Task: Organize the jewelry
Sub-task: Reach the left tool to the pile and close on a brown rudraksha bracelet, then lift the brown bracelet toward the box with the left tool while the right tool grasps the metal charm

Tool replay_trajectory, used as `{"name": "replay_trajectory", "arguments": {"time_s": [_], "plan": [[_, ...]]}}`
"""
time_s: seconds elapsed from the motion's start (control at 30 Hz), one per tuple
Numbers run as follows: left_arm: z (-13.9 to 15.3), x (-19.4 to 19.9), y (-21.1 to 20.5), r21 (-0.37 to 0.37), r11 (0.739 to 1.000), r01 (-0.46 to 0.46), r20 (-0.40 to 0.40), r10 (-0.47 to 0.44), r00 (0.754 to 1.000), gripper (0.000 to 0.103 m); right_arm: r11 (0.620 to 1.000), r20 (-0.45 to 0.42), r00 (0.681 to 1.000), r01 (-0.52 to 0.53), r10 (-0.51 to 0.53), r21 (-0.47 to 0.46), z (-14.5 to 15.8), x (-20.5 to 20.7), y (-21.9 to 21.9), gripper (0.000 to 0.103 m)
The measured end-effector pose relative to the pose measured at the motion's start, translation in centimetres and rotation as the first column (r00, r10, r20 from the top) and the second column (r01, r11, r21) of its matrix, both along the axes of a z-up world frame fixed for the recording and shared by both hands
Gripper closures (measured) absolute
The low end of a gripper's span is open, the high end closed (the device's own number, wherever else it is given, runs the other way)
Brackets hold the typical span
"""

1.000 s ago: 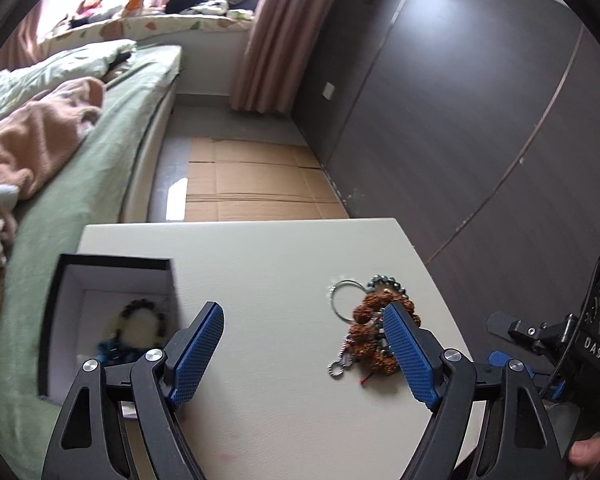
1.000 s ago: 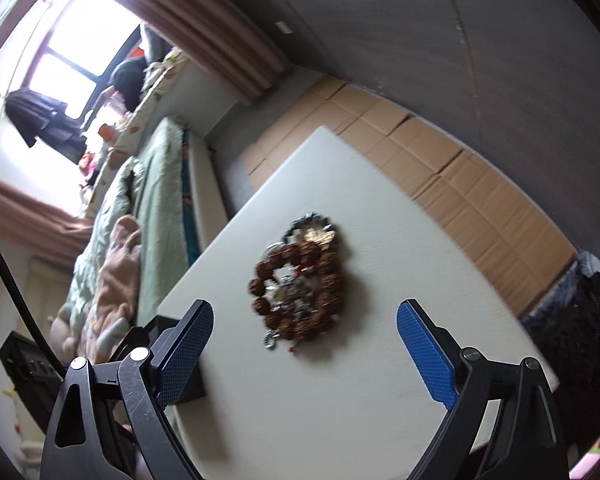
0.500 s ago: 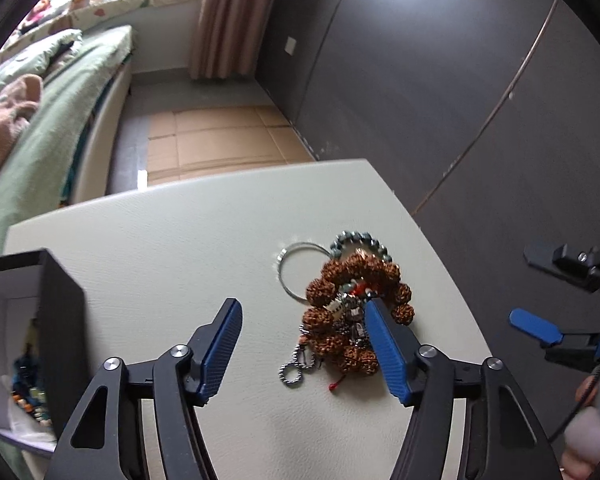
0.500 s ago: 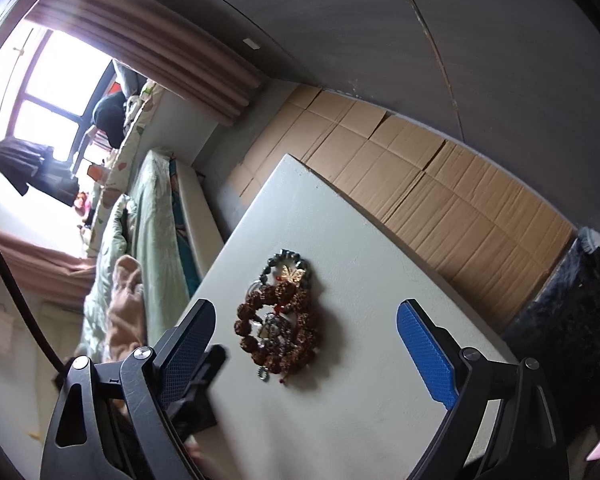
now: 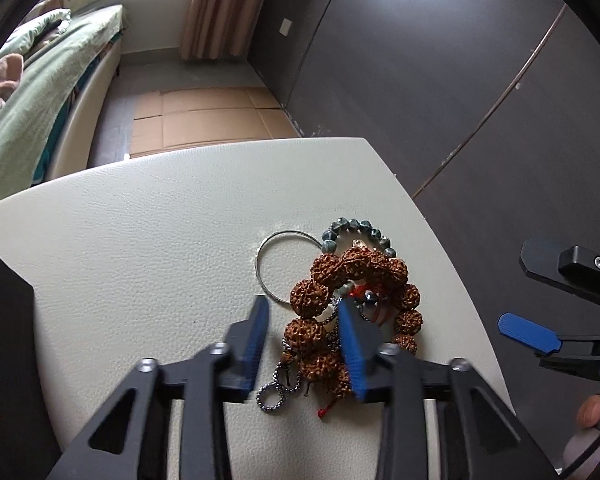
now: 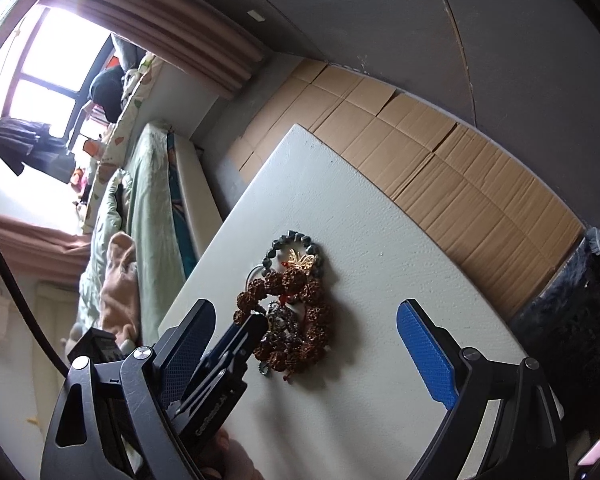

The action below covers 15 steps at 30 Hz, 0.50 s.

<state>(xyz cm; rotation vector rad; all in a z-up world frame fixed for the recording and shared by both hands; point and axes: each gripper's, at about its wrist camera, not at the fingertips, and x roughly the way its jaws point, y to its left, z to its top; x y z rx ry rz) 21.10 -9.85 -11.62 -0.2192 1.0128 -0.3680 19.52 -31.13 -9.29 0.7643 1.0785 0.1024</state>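
A pile of jewelry lies on the white table [image 5: 140, 240]: a brown knobbly bead bracelet [image 5: 356, 264], a blue-grey bead bracelet [image 5: 352, 226], a thin silver hoop [image 5: 268, 252] and a dark metal chain [image 5: 278, 390]. A small gold butterfly [image 6: 300, 260] sits on top. My left gripper [image 5: 302, 320] is down on the pile with its jaws closing; brown beads lie between them. The right finger rests over the beads, while a gap shows at the left pad. From the right wrist view the left gripper [image 6: 250, 326] meets the pile's left side. My right gripper [image 6: 306, 308] hangs wide open above the pile, holding nothing.
The black jewelry box [image 5: 4, 320] stands at the table's left edge. A bed with green covers [image 5: 40, 92] lies to the left. Flattened cardboard [image 5: 204, 116] covers the floor beyond the table. A dark wardrobe wall [image 5: 420, 80] runs along the right. A fingertip [image 5: 590, 416] shows low right.
My left gripper moved right and down from beside the box onto the jewelry pile, and its jaws narrowed around the brown beads. The box slid to the left edge of view.
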Motion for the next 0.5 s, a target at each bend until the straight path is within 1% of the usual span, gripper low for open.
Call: {"name": "replay_trajectory", "arguments": {"time_s": [0.03, 0.13, 0.27, 0.4, 0.5], "plan": [[0.0, -0.1, 0.0, -0.016, 1.000, 0.004, 0.005, -0.004, 1.000, 0.082, 1.000, -0.002, 1.000, -0.002, 0.002, -0.003, 0.0, 0.1, 0.1, 0.010], [0.3, -0.4, 0.0, -0.010, 1.000, -0.009, 0.018, 0.009, 1.000, 0.083, 1.000, -0.009, 1.000, -0.007, 0.007, -0.014, -0.2, 0.2, 0.3, 0.010], [1.8, -0.9, 0.7, -0.086, 0.996, -0.010, 0.037, 0.013, 0.999, 0.083, 1.000, -0.015, 1.000, -0.014, 0.013, -0.028, -0.2, 0.2, 0.5, 0.010], [3.4, -1.6, 1.1, -0.144, 0.989, 0.018, 0.058, -0.009, 0.998, 0.083, 0.999, -0.006, 1.000, -0.024, 0.023, -0.040, -0.1, 0.0, 0.8, 0.010], [4.3, -2.2, 1.4, -0.169, 0.985, 0.024, 0.072, -0.012, 0.997, 0.083, 0.998, 0.002, 0.999, -0.033, 0.034, -0.051, 0.0, 0.0, 1.0, 0.010]]}}
